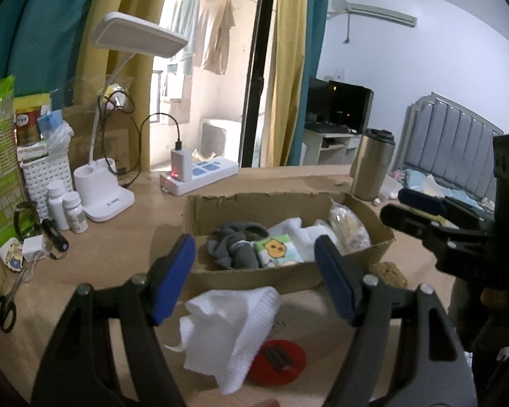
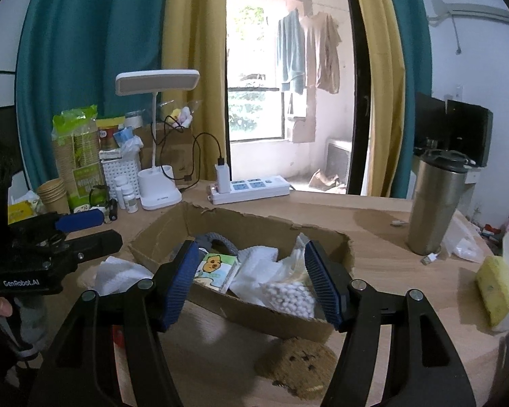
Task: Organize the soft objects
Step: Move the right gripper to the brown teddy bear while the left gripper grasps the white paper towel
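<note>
The wooden desk [image 2: 383, 213] carries a torn, open-topped cardboard box [image 1: 247, 276]. Inside it lie a grey sock bundle [image 1: 236, 246], white folded cloths [image 1: 300, 234], a small tissue pack with a cartoon print [image 1: 278, 252] and a clear bag of cotton swabs [image 2: 290, 293] at the right end. Outside the box, a crumpled white cloth [image 1: 234, 329] lies on the desk just before its near wall, partly covering a red disc [image 1: 278, 361]. A brown bear-faced plush [image 2: 297, 364] lies on the desk just in front of the box's near right corner. The left claw [image 1: 254, 278] hovers above the white cloth, spread wide and holding nothing. The right claw [image 2: 251, 283] hangs over the box's near wall, likewise spread and empty.
</note>
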The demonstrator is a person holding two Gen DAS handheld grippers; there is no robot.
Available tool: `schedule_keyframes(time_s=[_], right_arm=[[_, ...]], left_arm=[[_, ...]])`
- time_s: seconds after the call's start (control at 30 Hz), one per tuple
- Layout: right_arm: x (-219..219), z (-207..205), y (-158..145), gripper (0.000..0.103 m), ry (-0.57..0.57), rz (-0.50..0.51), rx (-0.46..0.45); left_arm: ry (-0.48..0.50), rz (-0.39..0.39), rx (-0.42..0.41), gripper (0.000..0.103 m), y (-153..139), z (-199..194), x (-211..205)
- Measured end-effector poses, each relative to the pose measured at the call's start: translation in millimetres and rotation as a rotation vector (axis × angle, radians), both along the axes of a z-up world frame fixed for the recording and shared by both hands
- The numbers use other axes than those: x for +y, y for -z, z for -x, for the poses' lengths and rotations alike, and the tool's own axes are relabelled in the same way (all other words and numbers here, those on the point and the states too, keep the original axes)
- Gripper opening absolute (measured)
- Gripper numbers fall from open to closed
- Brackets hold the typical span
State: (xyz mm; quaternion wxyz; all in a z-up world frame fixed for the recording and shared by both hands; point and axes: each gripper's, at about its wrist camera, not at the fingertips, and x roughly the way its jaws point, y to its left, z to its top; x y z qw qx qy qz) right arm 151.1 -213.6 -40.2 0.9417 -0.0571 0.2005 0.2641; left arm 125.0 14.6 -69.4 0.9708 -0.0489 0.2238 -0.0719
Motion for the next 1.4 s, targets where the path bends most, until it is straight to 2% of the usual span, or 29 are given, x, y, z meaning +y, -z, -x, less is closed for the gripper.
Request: schedule_keyframes(time_s=[0.43, 0.77, 0.93, 1.27, 1.4], right_arm=[[-37.0, 18.2, 6.7, 0.068, 0.106, 0.041, -0.011], [-44.9, 16.9, 36.2, 0.068, 0.142, 0.082, 0.060], [-40.4, 11.9, 47.9, 0.068, 0.147, 0.093, 0.091], [-37.5, -3.5, 63.3, 0.068, 0.155, 0.114, 0.165], [-34.7, -6.6, 67.1, 0.068, 0.156, 0.130, 0.190]], left_arm=[[0.013, -0.033, 0.017, 0.074, 6.3, 12.9, -8.8], [-0.022, -0.056, 0.086, 0.074, 29.0, 8.7, -1.0], [-0.023, -0.035, 0.127, 0.074, 40.1, -0.3, 7.8], [-0.031, 0.024, 0.275, 0.074, 65.1, -28.8, 19.5], [-0.012, 0.027, 0.266, 0.073, 64.4, -27.7, 16.5]])
